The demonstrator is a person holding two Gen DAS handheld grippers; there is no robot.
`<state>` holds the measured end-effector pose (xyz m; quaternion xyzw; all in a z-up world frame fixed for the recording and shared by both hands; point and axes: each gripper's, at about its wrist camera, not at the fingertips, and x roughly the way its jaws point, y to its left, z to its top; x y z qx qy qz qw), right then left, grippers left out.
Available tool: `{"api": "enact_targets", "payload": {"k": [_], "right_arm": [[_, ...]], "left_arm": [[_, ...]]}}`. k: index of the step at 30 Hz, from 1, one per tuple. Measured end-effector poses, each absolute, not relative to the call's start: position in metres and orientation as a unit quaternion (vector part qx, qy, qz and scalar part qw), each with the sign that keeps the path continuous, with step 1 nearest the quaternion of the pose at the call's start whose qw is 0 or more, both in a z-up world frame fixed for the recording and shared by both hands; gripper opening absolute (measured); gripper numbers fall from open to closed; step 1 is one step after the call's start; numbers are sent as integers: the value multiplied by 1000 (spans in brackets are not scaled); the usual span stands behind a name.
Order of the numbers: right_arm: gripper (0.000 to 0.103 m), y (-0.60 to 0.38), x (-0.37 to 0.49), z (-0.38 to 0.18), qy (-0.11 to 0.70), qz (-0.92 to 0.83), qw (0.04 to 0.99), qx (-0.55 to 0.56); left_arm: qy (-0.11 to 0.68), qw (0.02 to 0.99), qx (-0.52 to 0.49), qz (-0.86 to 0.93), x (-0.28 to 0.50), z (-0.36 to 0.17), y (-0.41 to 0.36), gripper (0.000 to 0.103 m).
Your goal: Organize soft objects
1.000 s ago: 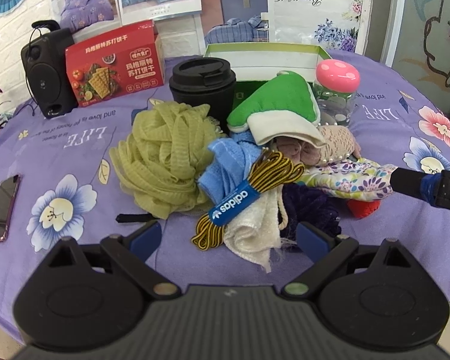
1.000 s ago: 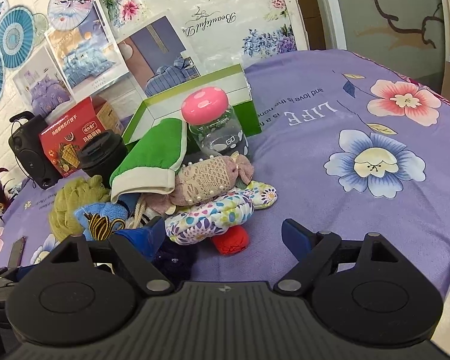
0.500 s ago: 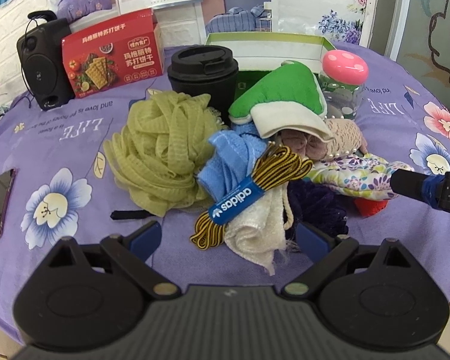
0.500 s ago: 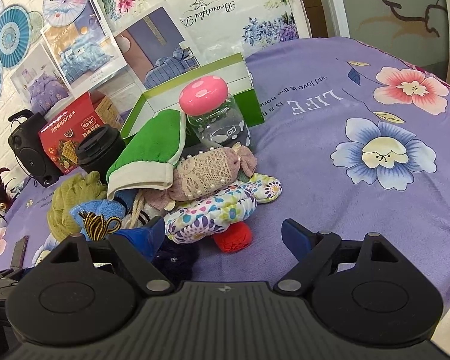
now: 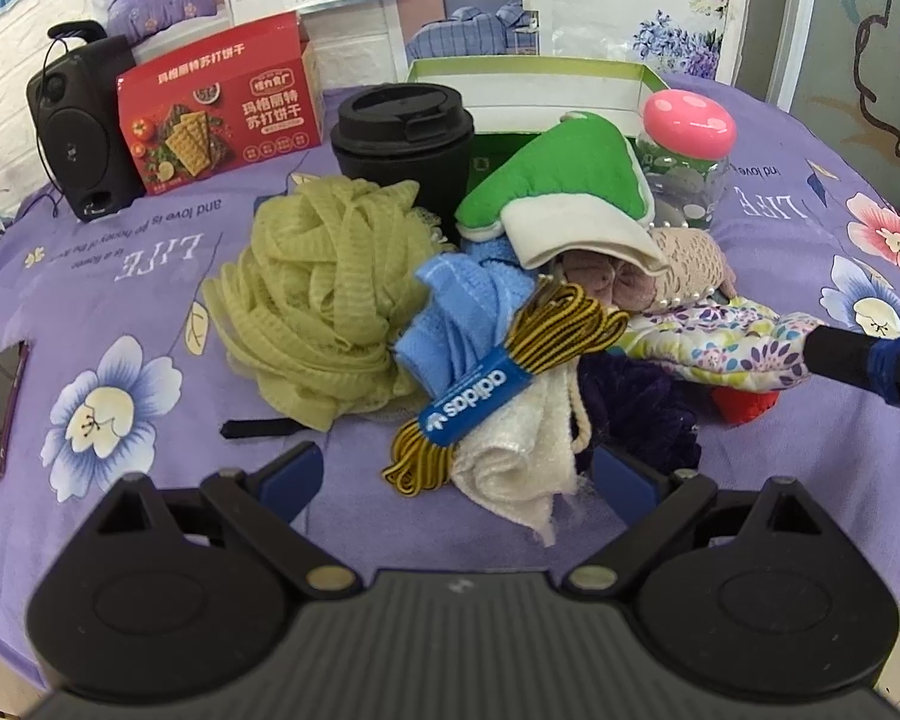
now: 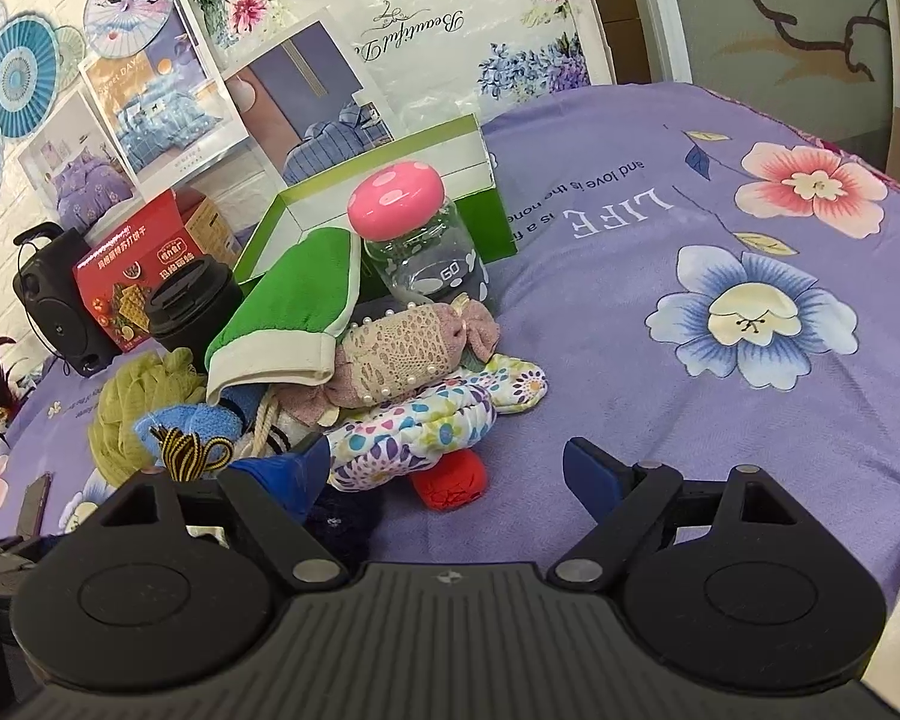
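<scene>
Where a purple flowered tablecloth (image 5: 150, 276) covers the round table, soft things lie heaped in front of an open green cardboard box (image 5: 534, 90). Left of the heap's middle sits a ruffled olive mesh bath pouf (image 5: 324, 300). Nearest the box, a plush green mitt with a cream cuff (image 5: 570, 192) tops the heap. Below it lie a fuzzy blue cloth (image 5: 456, 312), a nubby cream towel (image 5: 522, 450) and striped yellow-black laces (image 5: 546, 348). The left gripper (image 5: 456, 474) hovers before the heap, jaws spread wide, holding nothing. The right gripper (image 6: 447, 471) is likewise spread and empty beside a quilted floral mitt (image 6: 414, 432).
</scene>
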<state>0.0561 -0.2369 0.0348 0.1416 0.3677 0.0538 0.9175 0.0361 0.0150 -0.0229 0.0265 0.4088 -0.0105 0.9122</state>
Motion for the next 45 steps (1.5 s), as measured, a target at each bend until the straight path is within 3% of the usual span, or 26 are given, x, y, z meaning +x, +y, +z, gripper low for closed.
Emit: {"api": "enact_targets", "payload": {"k": [9,16,23,31,37,45], "right_arm": [[71,-207,75,36,377,109,914,102],[72,-190,126,-5,423,72,903,28],[72,-273,118,-9,424,60,893,138],[72,-313,105,19,388,-66,917,66],[72,-295,74,60,287,35,948,133],[72,-217,110,35,354,166,904,174]], "left_arm": [[408,912,18,40,44,-19,57,96],[417,907,-2,58,57,-19,69,96],[414,909,7,48,68,-18,57,96],[418,907,7,49,67,-20,65,96],[409,911,-5,54,52,-15,90,96],[383,923,-31,34,57,-3,107,96]]}}
